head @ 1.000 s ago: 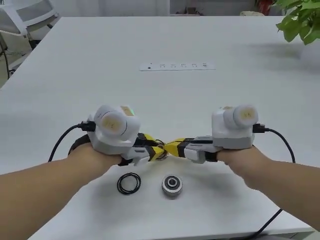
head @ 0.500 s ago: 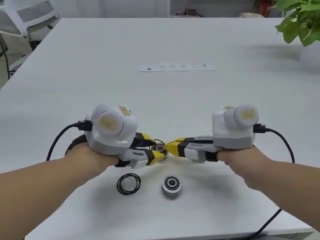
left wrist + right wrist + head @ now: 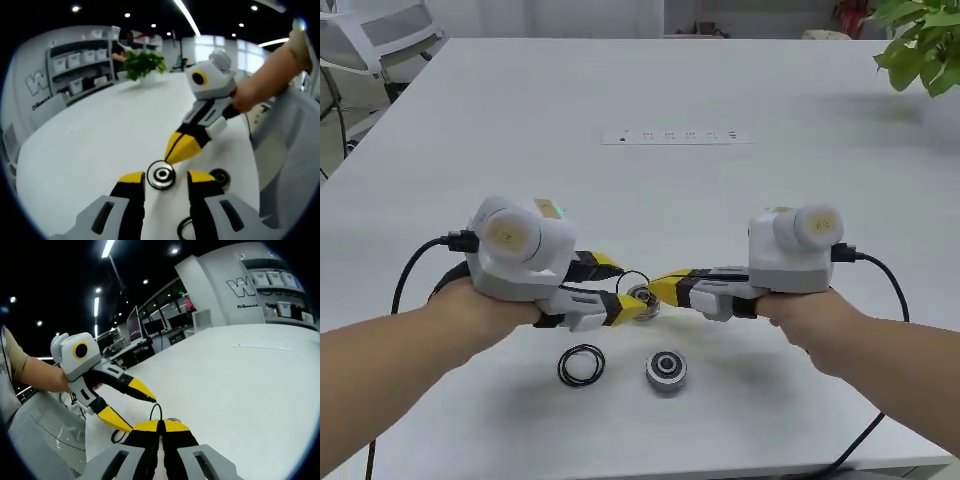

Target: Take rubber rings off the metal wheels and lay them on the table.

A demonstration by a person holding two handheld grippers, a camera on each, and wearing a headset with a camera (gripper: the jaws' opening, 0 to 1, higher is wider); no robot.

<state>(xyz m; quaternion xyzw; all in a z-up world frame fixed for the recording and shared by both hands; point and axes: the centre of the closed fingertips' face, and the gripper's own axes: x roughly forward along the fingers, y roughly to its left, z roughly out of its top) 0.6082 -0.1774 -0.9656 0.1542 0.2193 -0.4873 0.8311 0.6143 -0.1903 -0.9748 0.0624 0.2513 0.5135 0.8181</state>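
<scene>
**Head view:** The white table (image 3: 740,90) runs back to a power strip (image 3: 678,136) at 12 o'clock, with a plant (image 3: 920,40) at 2 and chairs (image 3: 375,30) at 10. The left gripper (image 3: 618,285) has its jaws spread wide. A metal wheel (image 3: 642,297) hangs in the air at their tips. The right gripper (image 3: 658,288) is pinched closed on a thin rubber ring (image 3: 631,277) looping off that wheel. On the table at 6 lie loose rings (image 3: 581,365) beside a second wheel (image 3: 666,369).

**Left gripper view:** The raised wheel sits between the parted yellow tips. Whether either tip touches it, I cannot tell. Shelves (image 3: 80,65) stand at 10, under ceiling lights (image 3: 187,17).

**Right gripper view:** The ring's black loop rises from the closed tips. A monitor (image 3: 134,322) stands at 11.
</scene>
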